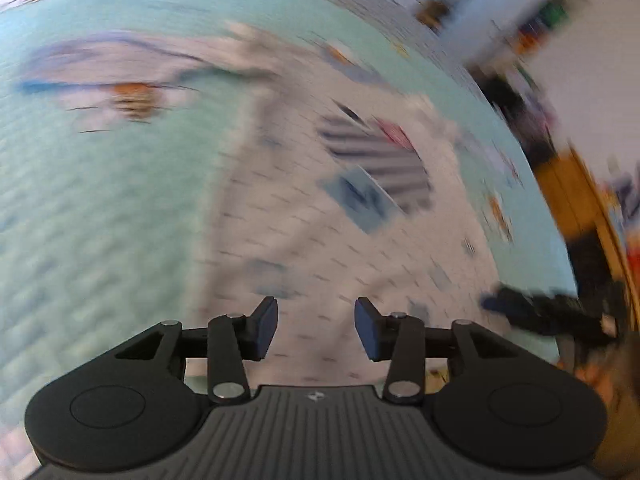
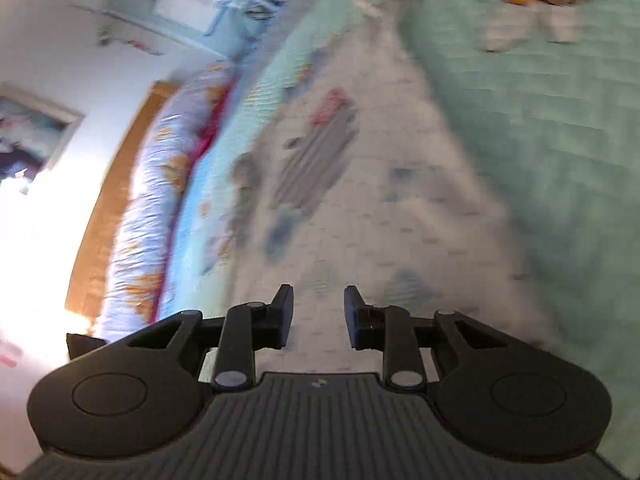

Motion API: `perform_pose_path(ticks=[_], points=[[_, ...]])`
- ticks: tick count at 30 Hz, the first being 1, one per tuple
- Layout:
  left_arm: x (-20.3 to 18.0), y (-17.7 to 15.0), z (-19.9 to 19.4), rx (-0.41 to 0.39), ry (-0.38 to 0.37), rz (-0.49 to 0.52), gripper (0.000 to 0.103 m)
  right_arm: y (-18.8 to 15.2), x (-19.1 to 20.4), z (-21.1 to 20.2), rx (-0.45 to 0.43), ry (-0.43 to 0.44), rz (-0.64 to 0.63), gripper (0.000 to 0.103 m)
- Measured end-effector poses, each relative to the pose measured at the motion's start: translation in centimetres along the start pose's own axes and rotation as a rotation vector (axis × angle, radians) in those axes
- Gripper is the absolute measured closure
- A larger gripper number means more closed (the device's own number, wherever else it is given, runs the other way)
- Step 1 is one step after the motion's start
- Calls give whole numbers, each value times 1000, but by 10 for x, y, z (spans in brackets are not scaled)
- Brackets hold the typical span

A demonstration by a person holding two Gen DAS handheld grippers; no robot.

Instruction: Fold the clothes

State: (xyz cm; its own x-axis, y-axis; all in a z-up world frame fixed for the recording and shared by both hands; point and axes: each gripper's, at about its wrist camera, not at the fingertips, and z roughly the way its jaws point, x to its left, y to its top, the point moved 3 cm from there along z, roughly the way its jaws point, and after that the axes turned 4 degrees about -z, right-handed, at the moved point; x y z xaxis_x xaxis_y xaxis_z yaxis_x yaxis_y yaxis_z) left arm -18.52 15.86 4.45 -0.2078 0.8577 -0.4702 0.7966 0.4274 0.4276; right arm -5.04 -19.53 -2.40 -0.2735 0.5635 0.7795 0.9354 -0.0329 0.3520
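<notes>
Lying blurred on the mint bedspread (image 1: 100,220), the pale patterned garment (image 1: 304,240) spreads flat; both tools (image 1: 316,328) (image 2: 318,316) gape empty.

A home bedroom, though both views are motion-blurred: a bed under a mint-green quilted bedspread (image 2: 520,152) fills them, a long printed bolster pillow (image 2: 152,208) lies at nine o'clock against a wooden headboard (image 2: 108,208), and a framed picture (image 2: 32,132) hangs on the white wall.
</notes>
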Motion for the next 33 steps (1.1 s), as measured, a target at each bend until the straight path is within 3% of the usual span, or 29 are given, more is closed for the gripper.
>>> perform_pose_path(ticks=[1, 2, 4, 6, 9, 11, 15, 21, 23, 27, 30, 33], points=[[-2, -2, 11, 24, 54, 24, 58, -1, -16, 0, 17, -44, 22, 84], [3, -3, 21, 51, 116, 34, 69, -1, -31, -1, 30, -82, 44, 103], [17, -2, 18, 47, 132, -4, 82, -4, -46, -18, -3, -75, 100, 103], [31, 2, 7, 44, 118, -62, 82, -5, -52, -35, -31, -84, 120, 103], [28, 10, -1, 20, 134, -65, 75, -2, -40, -49, -72, -71, 93, 87], [17, 17, -3, -2, 139, -36, 65, 4, -23, -44, -79, -49, 42, 76], [-2, 30, 15, -4, 118, 16, 61, 15, 7, -4, -3, -1, -50, 75], [-2, 48, 58, 46, 130, 60, 56, 37, 16, 52, 163, 50, -105, 68], [1, 59, 60, 42, 116, 68, 55, 45, 10, 64, 213, 75, -106, 70], [13, 87, 71, 38, 100, 55, 55, 87, 0, 80, 213, 93, -102, 77], [17, 113, 83, 31, 91, 55, 55, 130, -9, 103, 207, 92, -100, 102], [20, 144, 98, 30, 87, 60, 55, 176, -17, 129, 201, 88, -99, 103]])
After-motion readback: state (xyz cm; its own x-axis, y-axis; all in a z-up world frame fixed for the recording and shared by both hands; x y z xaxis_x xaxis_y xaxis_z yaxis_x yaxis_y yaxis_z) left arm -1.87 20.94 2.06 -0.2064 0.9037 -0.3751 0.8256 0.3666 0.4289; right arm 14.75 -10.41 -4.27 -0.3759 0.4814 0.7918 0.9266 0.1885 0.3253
